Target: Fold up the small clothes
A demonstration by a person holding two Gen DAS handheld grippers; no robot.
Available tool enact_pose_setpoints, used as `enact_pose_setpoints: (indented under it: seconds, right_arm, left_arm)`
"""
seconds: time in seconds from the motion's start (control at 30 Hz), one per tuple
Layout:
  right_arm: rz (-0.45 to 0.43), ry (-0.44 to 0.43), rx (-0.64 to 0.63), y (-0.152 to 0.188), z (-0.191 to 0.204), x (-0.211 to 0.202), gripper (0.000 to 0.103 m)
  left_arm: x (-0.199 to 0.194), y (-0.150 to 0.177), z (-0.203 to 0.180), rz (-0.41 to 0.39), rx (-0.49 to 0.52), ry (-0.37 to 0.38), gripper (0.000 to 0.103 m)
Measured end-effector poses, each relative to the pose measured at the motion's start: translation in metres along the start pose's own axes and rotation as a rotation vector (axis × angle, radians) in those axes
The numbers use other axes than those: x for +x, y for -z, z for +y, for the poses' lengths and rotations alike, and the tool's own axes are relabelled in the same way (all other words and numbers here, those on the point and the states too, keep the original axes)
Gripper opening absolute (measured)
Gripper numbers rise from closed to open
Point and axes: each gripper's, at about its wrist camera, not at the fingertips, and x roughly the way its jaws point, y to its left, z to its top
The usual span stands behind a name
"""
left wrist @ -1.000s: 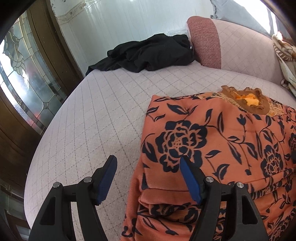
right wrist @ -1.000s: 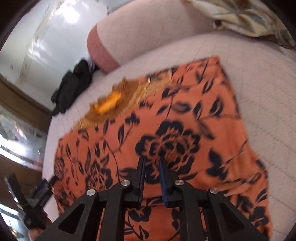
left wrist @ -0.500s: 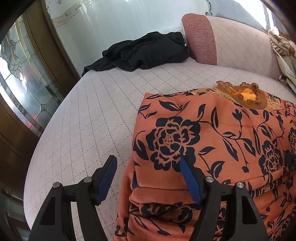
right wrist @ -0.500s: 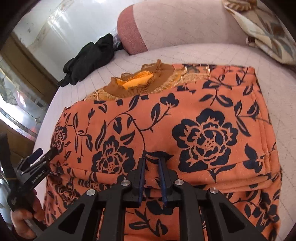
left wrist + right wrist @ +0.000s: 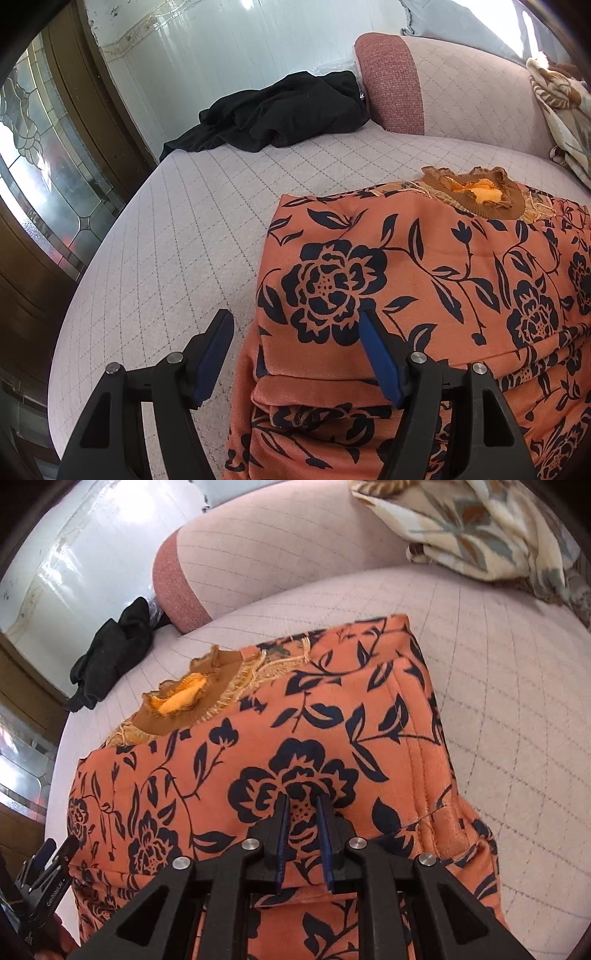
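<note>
An orange garment with dark blue flowers point(image 5: 424, 280) lies folded on the quilted pale bed point(image 5: 192, 236); its brown ruffled collar point(image 5: 476, 188) points toward the headboard. It also shows in the right wrist view point(image 5: 295, 760), with the collar point(image 5: 184, 698) at upper left. My left gripper point(image 5: 295, 332) is open and empty, straddling the garment's left edge above the lower fold. My right gripper point(image 5: 302, 808) has its jaws nearly together above the garment's upper layer; whether fabric lies between them does not show. The left gripper point(image 5: 48, 871) shows at the lower left there.
A black garment point(image 5: 280, 110) lies bunched at the far left corner of the bed, against the wall. A padded pink headboard point(image 5: 443, 85) runs along the back. A floral blanket point(image 5: 480, 531) lies at the far right. A glass-panelled wooden door point(image 5: 48, 177) stands left.
The right gripper has moved forward over the garment toward the collar, jaws still narrow. The left gripper has stayed open at the garment's left edge, with the view shifting slightly.
</note>
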Motion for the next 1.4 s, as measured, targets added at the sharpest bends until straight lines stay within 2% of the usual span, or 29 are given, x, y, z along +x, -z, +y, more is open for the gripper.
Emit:
enact_pose_setpoints:
  seconds: [0.07,0.2,0.4,0.57,0.67,0.77,0.8,0.9,1.07,1.1,1.2,1.4]
  right_arm:
    - [-0.038,-0.032,0.002,0.003,0.003,-0.006,0.018]
    - [-0.102,-0.003,0.024,0.000,-0.004,-0.018,0.018]
    - [-0.022,0.031,0.102,-0.003,-0.030,-0.001,0.018]
    - [-0.058,0.006,0.077,-0.003,-0.024,-0.011,0.019]
    - [-0.091,0.028,0.065,-0.002,-0.022,-0.017,0.018]
    - [-0.040,0.072,0.090,-0.003,-0.030,-0.006,0.018]
    - [-0.017,0.064,0.102,0.000,-0.034,-0.002,0.018]
    - [-0.030,0.032,0.116,-0.005,-0.037,-0.007,0.017]
    - [-0.118,0.000,0.123,-0.023,-0.044,-0.013,0.017]
    - [-0.120,-0.005,0.133,-0.026,-0.046,-0.010,0.017]
    - [-0.059,-0.031,0.156,-0.033,-0.059,0.010,0.018]
    - [-0.081,-0.079,0.169,-0.032,-0.053,-0.008,0.019]
  left_arm:
    - [-0.001,0.000,0.000,-0.004,0.001,-0.002,0.071]
    - [-0.001,-0.001,0.001,-0.006,-0.002,-0.002,0.071]
    - [-0.003,-0.001,0.001,-0.009,-0.002,-0.001,0.071]
    - [-0.003,-0.002,0.001,-0.007,-0.004,-0.004,0.071]
    - [-0.002,-0.002,0.002,-0.006,-0.005,-0.004,0.071]
    - [0.001,-0.002,0.002,0.006,-0.003,-0.006,0.071]
    - [0.004,-0.002,0.003,0.016,-0.003,-0.006,0.071]
    - [0.014,-0.003,0.008,0.047,-0.016,-0.016,0.071]
    - [0.024,-0.018,0.028,0.020,-0.076,-0.041,0.072]
    - [0.030,-0.019,0.030,0.033,-0.079,-0.044,0.076]
    - [0.045,-0.017,0.032,0.079,-0.076,-0.029,0.079]
    - [0.032,-0.018,0.033,0.081,-0.096,-0.025,0.079]
